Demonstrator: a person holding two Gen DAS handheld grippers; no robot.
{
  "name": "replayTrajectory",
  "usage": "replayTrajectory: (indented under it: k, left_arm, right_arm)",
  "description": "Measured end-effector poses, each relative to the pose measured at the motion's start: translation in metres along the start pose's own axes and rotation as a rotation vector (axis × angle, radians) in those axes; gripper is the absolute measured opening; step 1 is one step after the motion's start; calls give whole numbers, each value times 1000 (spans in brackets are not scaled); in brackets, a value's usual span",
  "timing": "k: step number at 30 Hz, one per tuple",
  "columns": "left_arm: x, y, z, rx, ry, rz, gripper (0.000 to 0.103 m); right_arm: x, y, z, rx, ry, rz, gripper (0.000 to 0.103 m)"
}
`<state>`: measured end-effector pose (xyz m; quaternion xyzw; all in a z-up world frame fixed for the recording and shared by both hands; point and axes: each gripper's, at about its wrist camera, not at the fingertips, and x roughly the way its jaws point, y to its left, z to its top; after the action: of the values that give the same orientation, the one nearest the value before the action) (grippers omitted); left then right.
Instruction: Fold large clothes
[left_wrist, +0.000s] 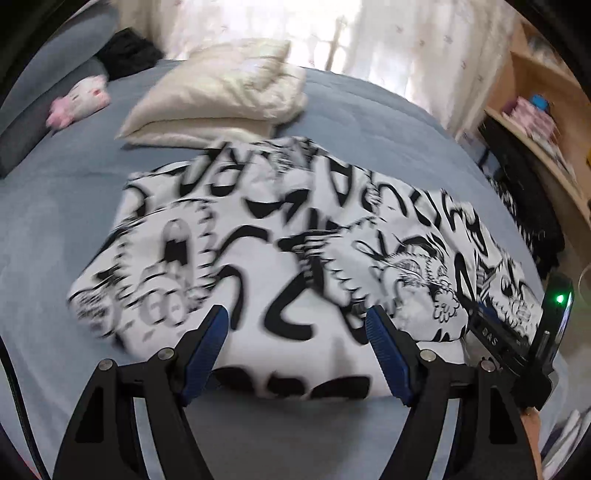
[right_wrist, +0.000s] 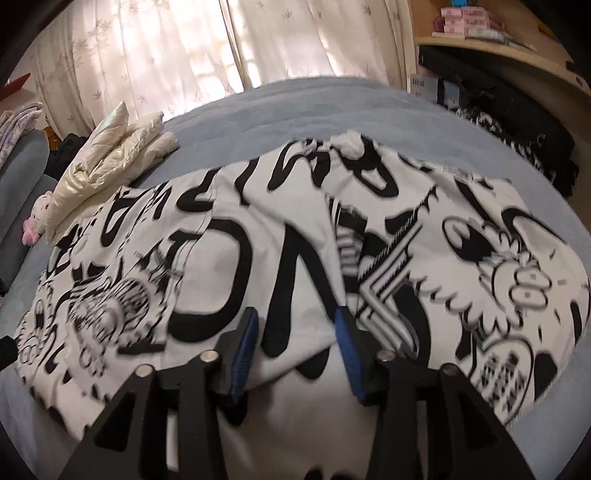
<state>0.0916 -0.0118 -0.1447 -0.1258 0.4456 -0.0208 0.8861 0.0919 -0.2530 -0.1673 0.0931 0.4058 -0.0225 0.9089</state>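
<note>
Fingers of the left gripper (left_wrist: 297, 325) stand wide apart with nothing clamped between the blue pads (left_wrist: 207, 350); only the near hem of the black-and-white printed garment (left_wrist: 280, 236) shows through the gap. Beyond the fingertips the garment lies partly folded on the blue-grey bed cover (left_wrist: 44, 229). Further beyond, a cream folded jacket (left_wrist: 221, 92) rests on the same cover, and a pink-and-white plush toy (left_wrist: 79, 101) lies beyond and left of the left finger. Right of the right finger, the other gripper's body shows at the garment's edge.

Right gripper (right_wrist: 295, 328) fingers stand partly apart; no fabric is pinched between them. White cloth of the garment (right_wrist: 295, 221) lies directly beneath and beyond both pads (right_wrist: 242, 350), spreading left and right of the fingers. Curtains (right_wrist: 147, 55) hang far beyond the fingertips.
</note>
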Motion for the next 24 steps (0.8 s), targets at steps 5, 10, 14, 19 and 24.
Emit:
replayTrajectory:
  k: [5, 10, 14, 19, 24]
  left_arm:
    - [-25, 43, -11, -111, -41, -44, 75]
    - [-29, 77, -34, -232, -30, -135, 79]
    - [-18, 91, -54, -284, -6, -157, 79]
    - [-4, 96, -69, -323, 2, -191, 79]
    - [11, 97, -72, -357, -18, -213, 79]
  right_arm:
    - [-23, -5, -3, 85, 17, 36, 47]
    - [-55, 5, -11, 106, -44, 79, 47]
    - [-79, 27, -19, 43, -101, 106, 47]
    - [-100, 47, -30, -38, -148, 127, 47]
    - [-98, 55, -36, -80, -128, 135, 47]
